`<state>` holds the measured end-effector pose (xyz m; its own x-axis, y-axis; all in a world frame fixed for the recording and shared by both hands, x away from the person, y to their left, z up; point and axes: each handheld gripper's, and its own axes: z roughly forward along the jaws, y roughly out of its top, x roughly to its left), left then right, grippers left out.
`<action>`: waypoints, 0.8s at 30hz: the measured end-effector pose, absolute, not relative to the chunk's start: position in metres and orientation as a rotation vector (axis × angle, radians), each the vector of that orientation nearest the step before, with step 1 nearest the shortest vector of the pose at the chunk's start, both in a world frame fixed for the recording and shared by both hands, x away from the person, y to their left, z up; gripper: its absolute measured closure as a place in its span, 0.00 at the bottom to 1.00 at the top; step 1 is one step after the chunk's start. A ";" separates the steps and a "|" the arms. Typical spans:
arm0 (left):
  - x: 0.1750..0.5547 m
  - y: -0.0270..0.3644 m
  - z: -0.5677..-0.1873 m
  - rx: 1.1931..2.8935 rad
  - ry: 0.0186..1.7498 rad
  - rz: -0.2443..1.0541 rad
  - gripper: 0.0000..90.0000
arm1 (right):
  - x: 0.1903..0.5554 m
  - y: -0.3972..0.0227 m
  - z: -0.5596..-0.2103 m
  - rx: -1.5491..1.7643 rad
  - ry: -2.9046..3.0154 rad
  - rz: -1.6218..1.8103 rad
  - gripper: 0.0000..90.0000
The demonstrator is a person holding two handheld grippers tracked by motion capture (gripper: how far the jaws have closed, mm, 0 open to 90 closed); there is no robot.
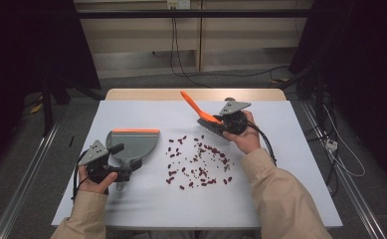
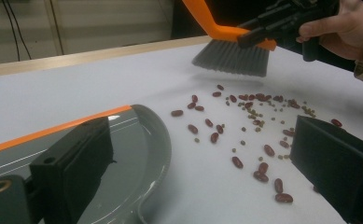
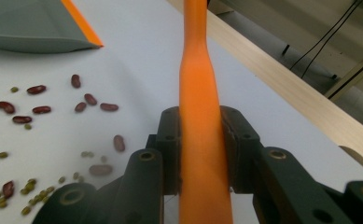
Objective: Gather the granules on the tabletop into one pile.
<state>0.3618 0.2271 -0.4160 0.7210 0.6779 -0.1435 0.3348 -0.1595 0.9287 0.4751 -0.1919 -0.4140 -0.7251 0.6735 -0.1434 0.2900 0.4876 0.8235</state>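
Red kidney beans and small green beans (image 1: pixel 198 162) (image 2: pixel 249 121) (image 3: pixel 39 109) lie scattered over the middle of the white table. A grey dustpan with an orange lip (image 1: pixel 134 142) (image 2: pixel 137 140) (image 3: pixel 30 28) rests flat to their left. My left gripper (image 1: pixel 124 162) (image 2: pixel 202 154) hovers at the dustpan's near end, jaws wide apart, one jaw over the pan and nothing between them. My right gripper (image 1: pixel 226 122) (image 2: pixel 282 21) (image 3: pixel 202 126) is shut on the orange handle of a hand brush (image 1: pixel 193 105) (image 3: pixel 198 70). Its grey bristles (image 2: pixel 233 58) hang just above the table behind the beans.
The white table top (image 1: pixel 280 189) has a wooden strip (image 1: pixel 196 93) along its far edge. Black cables (image 1: pixel 330 149) trail over the floor to the right. Dark stands flank the table on both sides.
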 end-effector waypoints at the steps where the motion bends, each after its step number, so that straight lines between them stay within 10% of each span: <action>1: 0.362 0.227 -0.416 1.765 0.805 0.368 0.06 | 0.477 -0.191 -0.414 0.795 2.278 1.140 0.80; 24: 0.361 0.228 -0.416 1.762 0.818 0.381 0.06 | 0.454 -0.176 -0.424 0.628 2.423 1.100 0.79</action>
